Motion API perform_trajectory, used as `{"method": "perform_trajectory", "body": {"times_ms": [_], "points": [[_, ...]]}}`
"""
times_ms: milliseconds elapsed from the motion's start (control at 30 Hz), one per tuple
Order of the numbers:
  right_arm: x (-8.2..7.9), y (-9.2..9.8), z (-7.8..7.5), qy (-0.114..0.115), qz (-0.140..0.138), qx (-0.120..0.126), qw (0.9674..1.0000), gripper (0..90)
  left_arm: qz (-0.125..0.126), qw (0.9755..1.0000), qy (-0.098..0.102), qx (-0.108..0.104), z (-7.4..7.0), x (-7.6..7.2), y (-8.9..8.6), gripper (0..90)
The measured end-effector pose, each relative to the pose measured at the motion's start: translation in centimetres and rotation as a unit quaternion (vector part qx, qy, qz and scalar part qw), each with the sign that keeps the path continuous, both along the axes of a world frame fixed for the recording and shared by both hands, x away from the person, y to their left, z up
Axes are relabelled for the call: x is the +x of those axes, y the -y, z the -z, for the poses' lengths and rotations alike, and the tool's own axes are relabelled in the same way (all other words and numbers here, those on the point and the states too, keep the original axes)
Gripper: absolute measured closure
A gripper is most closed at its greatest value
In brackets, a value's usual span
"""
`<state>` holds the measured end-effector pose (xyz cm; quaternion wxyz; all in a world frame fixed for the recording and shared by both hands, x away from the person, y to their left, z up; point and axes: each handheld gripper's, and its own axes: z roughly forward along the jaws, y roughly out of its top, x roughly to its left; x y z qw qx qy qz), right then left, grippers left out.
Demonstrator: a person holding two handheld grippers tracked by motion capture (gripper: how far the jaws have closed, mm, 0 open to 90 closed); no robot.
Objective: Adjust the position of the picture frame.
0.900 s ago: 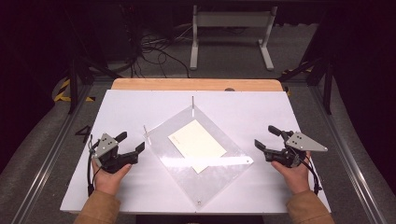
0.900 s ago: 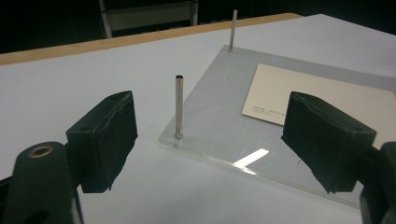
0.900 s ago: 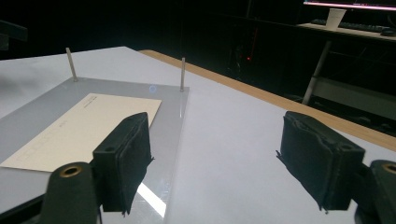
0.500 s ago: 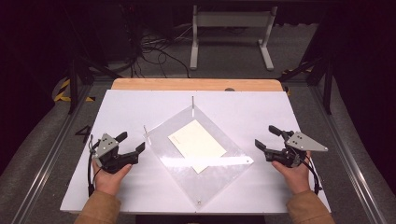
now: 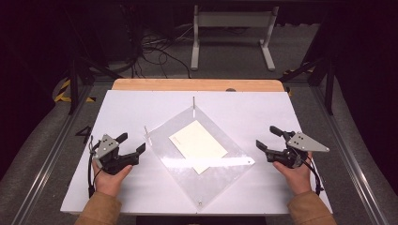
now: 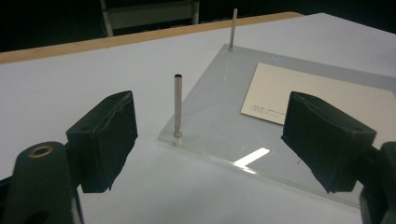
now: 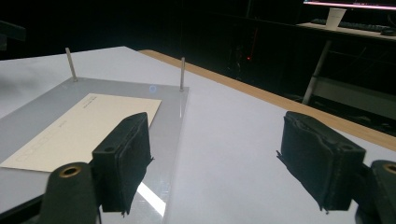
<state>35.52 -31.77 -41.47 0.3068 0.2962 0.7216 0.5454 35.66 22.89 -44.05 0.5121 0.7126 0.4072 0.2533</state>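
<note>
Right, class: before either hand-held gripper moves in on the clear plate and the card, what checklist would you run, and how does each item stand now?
1. Left hand-held gripper jaws open, nothing between them: ok.
2. Right hand-held gripper jaws open, nothing between them: ok.
3. Cream card lies flat on the clear plate, uncovered: ok.
4. Clear plate rests flat on the white table, both grippers apart from it: ok.
5. Upright metal pins at the plate's corners, such as the near pin, stand straight: ok.
6. Whether the card lies loose or is fixed to the plate: cannot tell.
</note>
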Motion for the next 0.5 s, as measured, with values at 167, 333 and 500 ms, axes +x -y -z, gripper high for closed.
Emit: {"method": "perform_trajectory", "body": {"times_ms": [167, 333, 500], "points": [[-0.02, 0.01, 0.03, -0.002, 0.001, -0.001, 1.0, 24.3, -0.004, 0.9999, -0.007, 0.015, -0.07, 0.1, 0.28, 17.4], [-0.08, 0.1, 0.03, -0.003, 0.001, -0.003, 1.0, 24.3, -0.006, 0.9993, -0.03, 0.024, -0.24, 0.31, 0.49, 18.2], [-0.12, 0.14, 0.06, -0.005, 0.002, -0.004, 1.0, 24.3, -0.009, 0.9975, -0.052, 0.047, -0.15, 0.49, 0.65, 25.1]]}}
